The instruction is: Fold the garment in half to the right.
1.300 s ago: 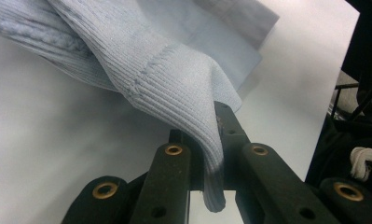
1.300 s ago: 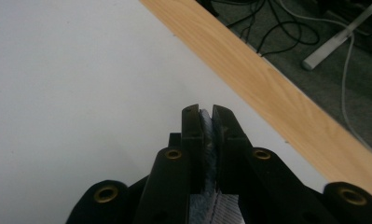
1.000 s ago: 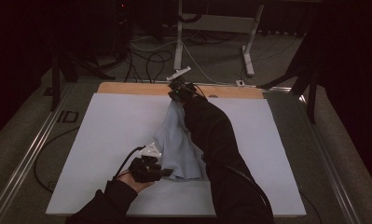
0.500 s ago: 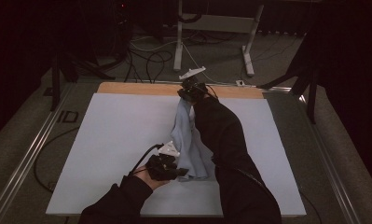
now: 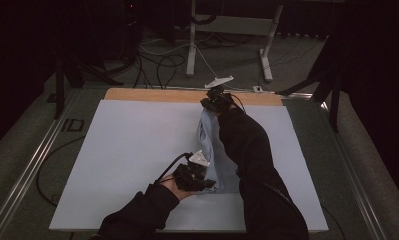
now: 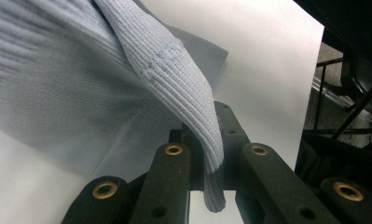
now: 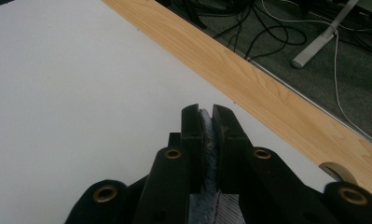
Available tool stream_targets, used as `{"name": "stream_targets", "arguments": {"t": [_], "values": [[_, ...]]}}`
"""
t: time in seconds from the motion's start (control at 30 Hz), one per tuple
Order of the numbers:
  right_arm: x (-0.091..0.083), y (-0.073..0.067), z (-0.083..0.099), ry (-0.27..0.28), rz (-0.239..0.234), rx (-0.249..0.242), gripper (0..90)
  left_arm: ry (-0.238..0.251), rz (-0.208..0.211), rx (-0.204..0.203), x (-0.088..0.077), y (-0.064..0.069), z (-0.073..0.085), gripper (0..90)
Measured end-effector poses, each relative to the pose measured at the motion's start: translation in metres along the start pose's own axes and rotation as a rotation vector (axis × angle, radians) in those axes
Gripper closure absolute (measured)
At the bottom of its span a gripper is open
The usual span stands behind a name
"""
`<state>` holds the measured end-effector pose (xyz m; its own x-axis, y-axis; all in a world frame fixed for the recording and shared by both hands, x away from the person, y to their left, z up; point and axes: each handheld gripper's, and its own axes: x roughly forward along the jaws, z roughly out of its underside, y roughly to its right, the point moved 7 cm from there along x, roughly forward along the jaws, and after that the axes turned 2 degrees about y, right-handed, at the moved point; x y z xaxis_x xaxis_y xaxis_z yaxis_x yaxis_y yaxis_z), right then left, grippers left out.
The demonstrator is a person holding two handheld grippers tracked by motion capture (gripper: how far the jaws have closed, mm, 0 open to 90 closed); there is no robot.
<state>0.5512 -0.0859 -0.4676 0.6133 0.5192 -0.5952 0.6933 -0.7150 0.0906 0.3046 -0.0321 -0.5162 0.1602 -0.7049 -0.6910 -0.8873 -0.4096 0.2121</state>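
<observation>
A light blue knitted cloth (image 5: pixel 210 150) lies bunched in a narrow strip on the white sheet (image 5: pixel 127 150), stretched between my two grippers. My left gripper (image 5: pixel 207 184) is shut on the cloth's near edge; in the left gripper view the ribbed cloth (image 6: pixel 174 79) runs down between the black jaws (image 6: pixel 210 154). My right gripper (image 5: pixel 209 106) is at the far end near the wooden strip, shut on the cloth's far edge; a thin fold of blue cloth (image 7: pixel 207 135) shows pinched between its jaws. The right sleeve covers part of the cloth.
A bare wooden strip (image 5: pixel 152 94) runs along the table's far edge. Beyond it stand a white metal stand (image 5: pixel 227 30) and loose cables (image 5: pixel 157 65) on the floor. A metal rail (image 5: pixel 32 165) borders the table's left side.
Both grippers have moved right with the cloth. The cloth, spread wider before, is now gathered into a narrower strip.
</observation>
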Motion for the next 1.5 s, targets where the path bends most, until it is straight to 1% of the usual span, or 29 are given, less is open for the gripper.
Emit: {"name": "stream_targets", "arguments": {"t": [0.1,0.2,0.23,0.3,0.33,0.4,0.43,0.47,0.53,0.57,0.63,0.7,0.73,0.77,0.83,0.9,0.93,0.97,1.03,1.07,1.13,1.2,1.27,1.3,1.33,1.37,1.43,1.47,1.5], "values": [[0.0,0.002,0.005,0.004,-0.013,-0.001,84.0,-0.007,0.0,0.001,0.007,0.002,-0.002,85.8],[0.001,0.006,0.01,0.004,-0.012,0.003,84.0,-0.016,0.003,0.004,0.014,0.002,-0.003,85.8],[0.001,0.008,0.011,0.005,-0.012,0.007,83.9,-0.015,0.002,-0.003,0.016,0.003,-0.003,85.8],[0.001,0.01,0.014,0.006,-0.014,0.013,83.9,-0.022,0.002,-0.001,0.02,0.003,-0.005,85.8],[0.001,0.012,0.016,0.004,-0.013,0.012,83.9,-0.014,-0.001,-0.006,0.023,0.003,-0.006,85.8],[0.001,0.013,0.017,0.005,-0.013,0.012,83.9,-0.022,0.001,0.002,0.025,0.003,-0.007,85.8],[0.002,0.015,0.019,0.01,-0.019,0.017,83.8,-0.028,-0.004,-0.007,0.03,0.003,-0.009,85.8],[0.002,0.015,0.02,0.012,-0.02,0.018,83.8,-0.023,-0.007,-0.022,0.034,0.004,-0.011,85.8],[0.003,0.017,0.021,0.011,-0.024,0.016,83.6,-0.034,-0.016,-0.016,0.04,0.004,-0.012,85.8],[0.003,0.017,0.022,0.01,-0.03,0.014,83.6,-0.044,-0.021,-0.007,0.042,0.003,-0.013,85.8],[0.003,0.019,0.024,0.009,-0.037,0.022,83.4,-0.046,-0.028,-0.012,0.047,0.003,-0.014,85.8],[0.004,0.02,0.026,0.0,-0.043,0.015,83.2,-0.053,-0.036,-0.007,0.051,0.003,-0.015,85.8],[0.005,0.02,0.028,-0.003,-0.043,0.013,83.2,-0.054,-0.043,-0.007,0.053,0.003,-0.015,85.8],[0.005,0.021,0.029,0.004,-0.044,0.013,83.2,-0.055,-0.045,-0.011,0.054,0.003,-0.014,85.8],[0.005,0.022,0.03,0.018,-0.051,0.022,83.0,-0.061,-0.045,-0.005,0.055,0.002,-0.014,85.8],[0.006,0.024,0.032,0.023,-0.045,0.013,82.6,-0.06,-0.051,-0.01,0.059,0.0,-0.013,85.8],[0.005,0.024,0.032,0.026,-0.053,0.017,82.4,-0.06,-0.05,-0.014,0.061,-0.001,-0.013,85.8],[0.006,0.025,0.033,0.026,-0.055,0.017,82.1,-0.059,-0.052,-0.023,0.063,-0.001,-0.013,85.8],[0.007,0.026,0.035,0.014,-0.062,0.018,81.2,-0.064,-0.057,-0.021,0.065,-0.001,-0.013,85.8],[0.008,0.026,0.037,0.008,-0.058,0.008,81.2,-0.066,-0.061,-0.016,0.066,-0.001,-0.014,85.8],[0.008,0.027,0.037,0.011,-0.058,0.007,80.2,-0.065,-0.062,-0.016,0.067,-0.001,-0.015,85.7],[0.009,0.028,0.039,0.015,-0.071,0.039,72.9,-0.072,-0.071,-0.013,0.07,-0.001,-0.017,85.8],[0.009,0.031,0.042,-0.003,-0.06,0.037,66.5,-0.074,-0.072,-0.014,0.071,-0.001,-0.017,85.8],[0.008,0.031,0.043,-0.003,-0.07,0.046,64.0,-0.084,-0.073,-0.009,0.073,-0.002,-0.017,85.7],[0.008,0.031,0.043,-0.003,-0.07,0.046,64.0,-0.084,-0.073,-0.009,0.073,-0.002,-0.017,85.7],[0.004,0.034,0.044,-0.014,-0.074,0.055,59.0,-0.079,-0.073,-0.018,0.076,-0.001,-0.018,85.7],[-0.001,0.036,0.045,-0.028,-0.089,0.057,55.9,-0.084,-0.071,-0.017,0.079,-0.001,-0.018,85.7],[-0.004,0.038,0.045,-0.033,-0.09,0.06,52.1,-0.089,-0.075,-0.017,0.08,-0.001,-0.018,85.7],[-0.007,0.039,0.045,-0.036,-0.103,0.064,49.6,-0.088,-0.075,-0.017,0.081,-0.001,-0.018,85.7]]}}
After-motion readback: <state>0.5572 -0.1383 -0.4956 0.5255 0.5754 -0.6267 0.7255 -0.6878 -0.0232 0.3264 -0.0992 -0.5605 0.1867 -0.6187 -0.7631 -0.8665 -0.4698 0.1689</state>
